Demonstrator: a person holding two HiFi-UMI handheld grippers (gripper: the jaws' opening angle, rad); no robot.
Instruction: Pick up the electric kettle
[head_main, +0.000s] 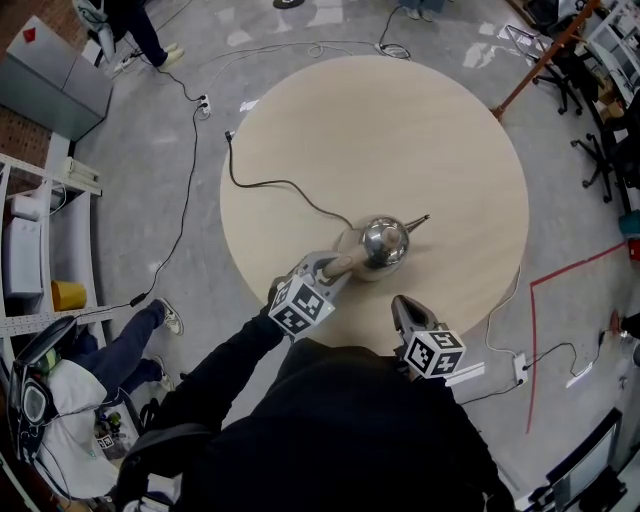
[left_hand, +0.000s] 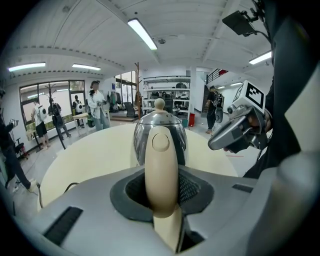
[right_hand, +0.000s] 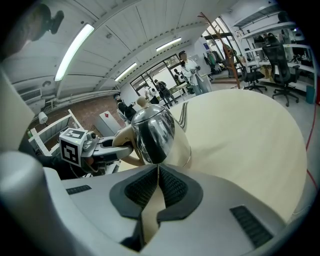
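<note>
A chrome electric kettle (head_main: 385, 243) with a cream handle (left_hand: 161, 170) is over the near part of the round table (head_main: 400, 120). Its thin spout points to the right. My left gripper (head_main: 335, 268) is shut on the handle from the near left, and the pads press both sides of it. In the right gripper view the kettle (right_hand: 152, 132) leans a little, and I cannot tell whether its base touches the table. My right gripper (head_main: 405, 305) is at the table's near edge, right of the kettle, shut with nothing between its pads.
A black cord (head_main: 280, 183) runs from the kettle across the table's left side and off its edge to the floor. People stand and sit around the room. Chairs and shelves are at the far right.
</note>
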